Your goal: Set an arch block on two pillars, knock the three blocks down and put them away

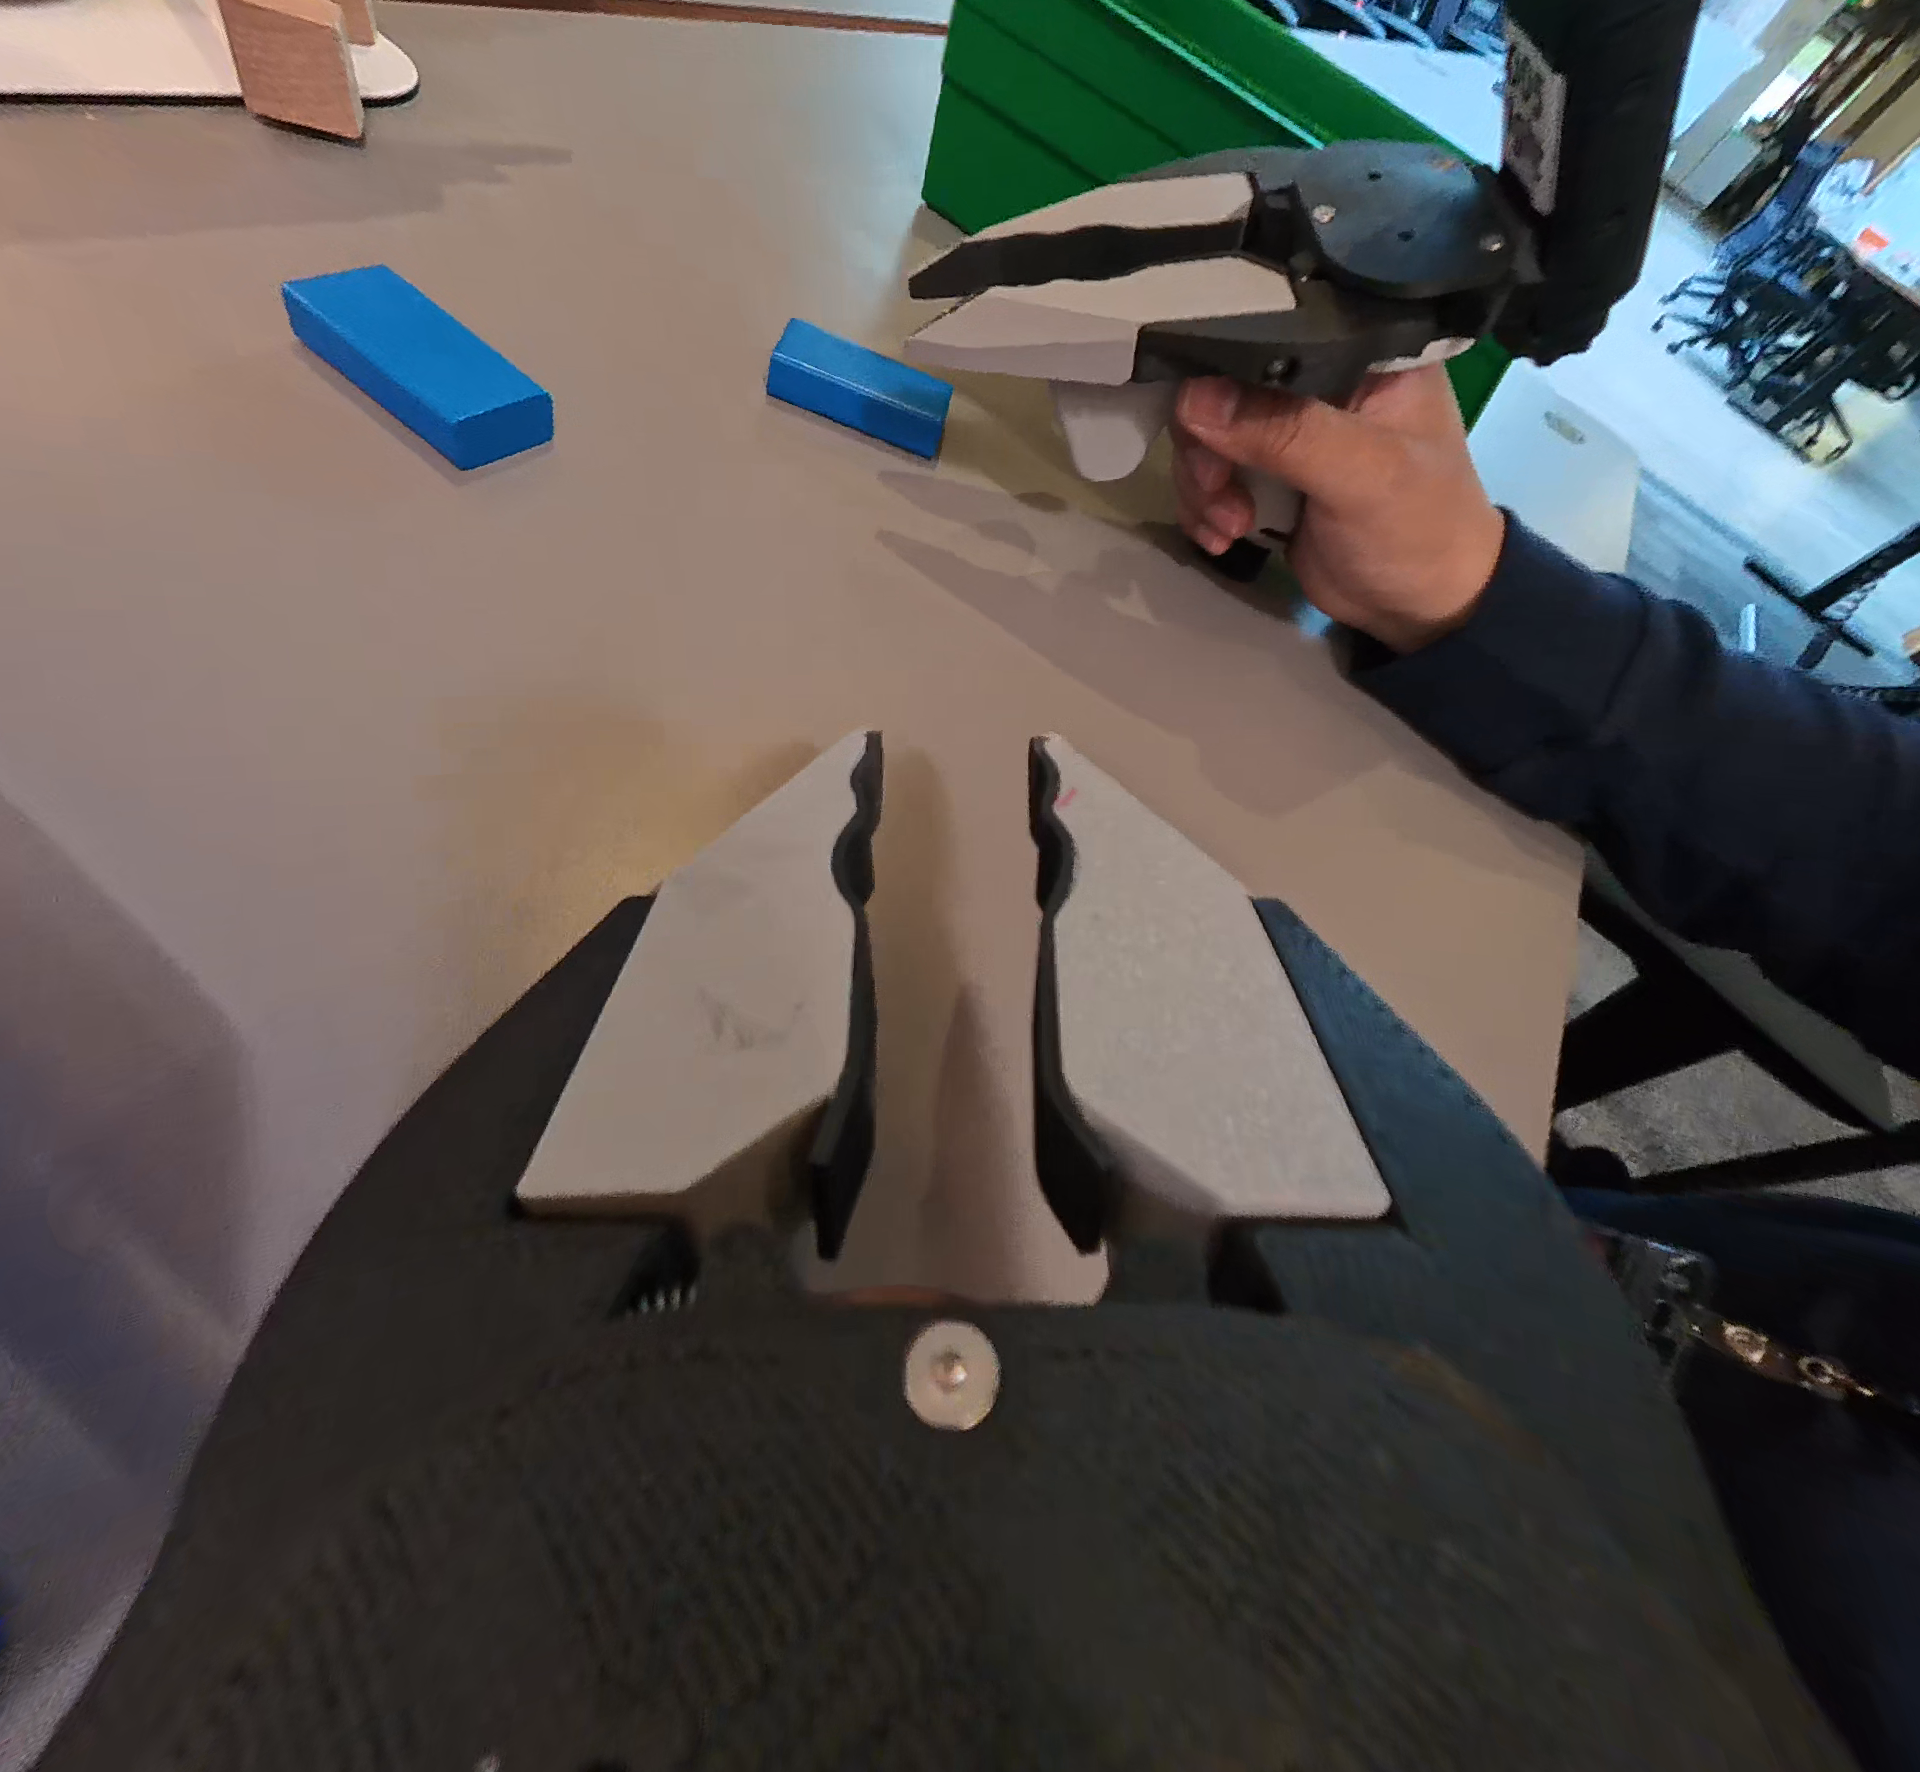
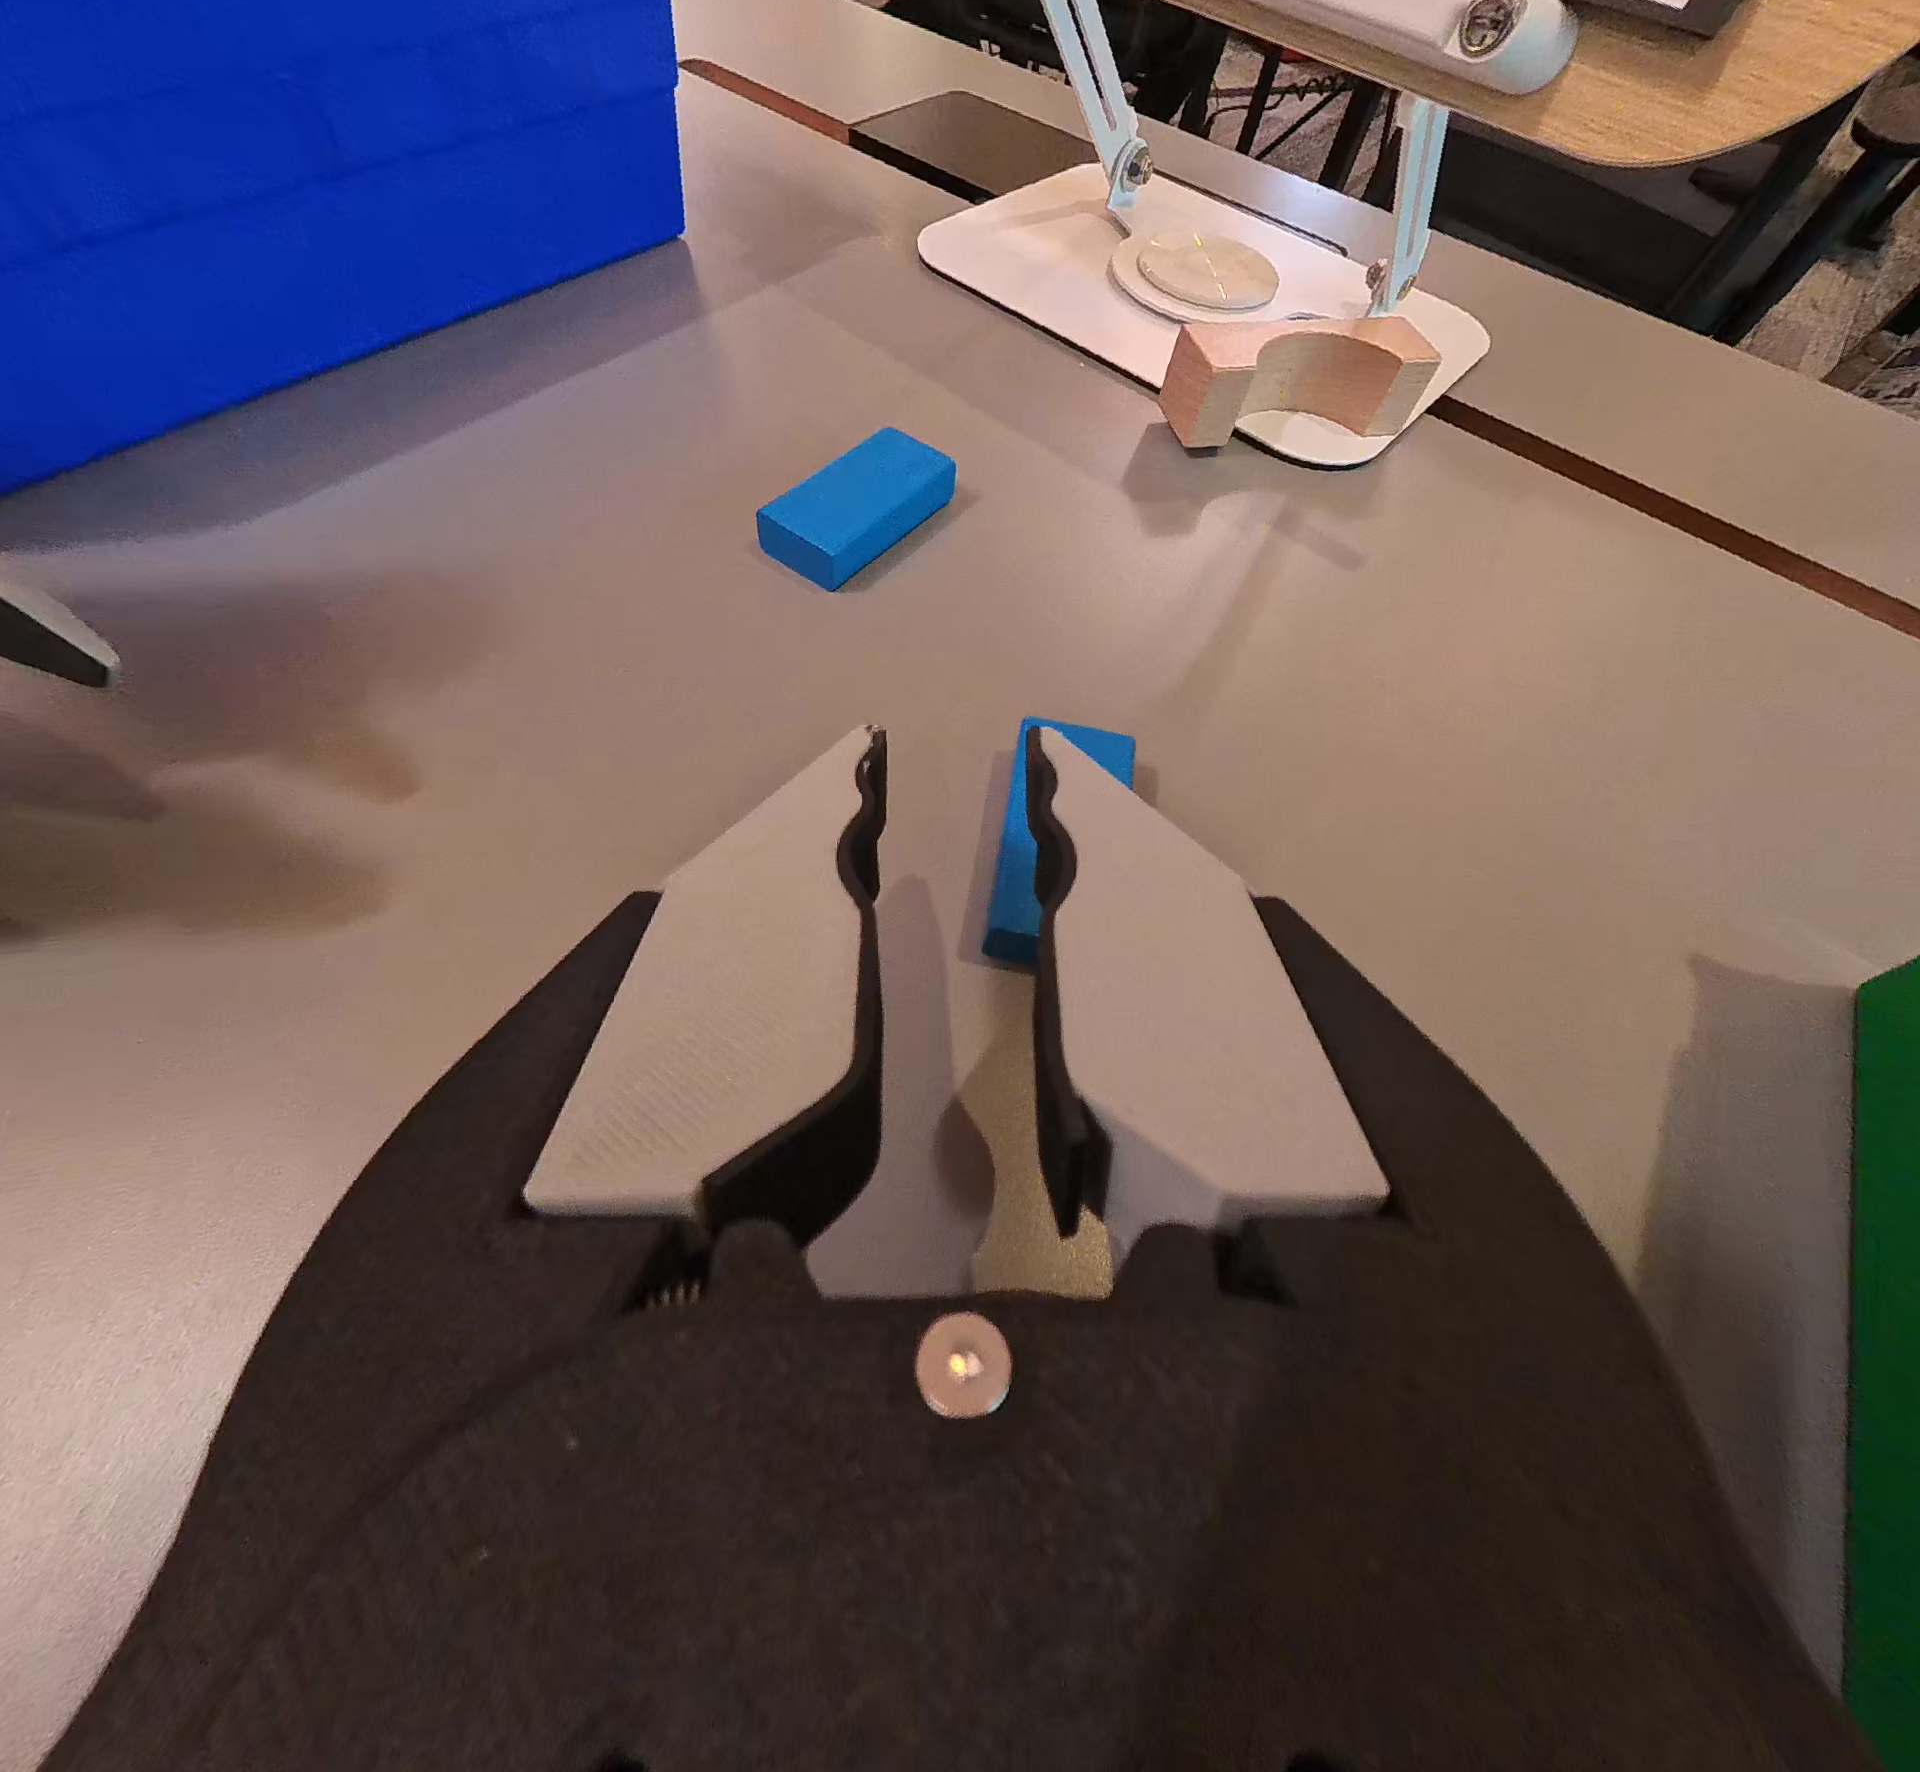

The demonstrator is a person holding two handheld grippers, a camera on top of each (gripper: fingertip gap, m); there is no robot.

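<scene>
blue plastic fills the far left of the right wrist view, a big storage bin (image 2: 312,143) sitting on the grey table (image 2: 1455,787). next across, one blue block (image 2: 857,509) lies flat out in the open. moving along, the right gripper (image 2: 956,740) hovers low with its jaws partly apart and nothing clamped; the second blue block (image 2: 1013,849) lies flat on the table below it, mostly tucked under the right-hand finger (image 2: 1143,943). further right, the wooden arch block (image 2: 1299,382) rests tipped over on the edge of a white stand base (image 2: 997,257). a green bin (image 2: 1886,1359) cuts in at the right edge. in the left wrist view, the left gripper (image 1: 956,746) is also partly open over bare table, gripping nothing, while a hand (image 1: 1351,517) holds the right gripper beside a blue block (image 1: 857,387).
</scene>
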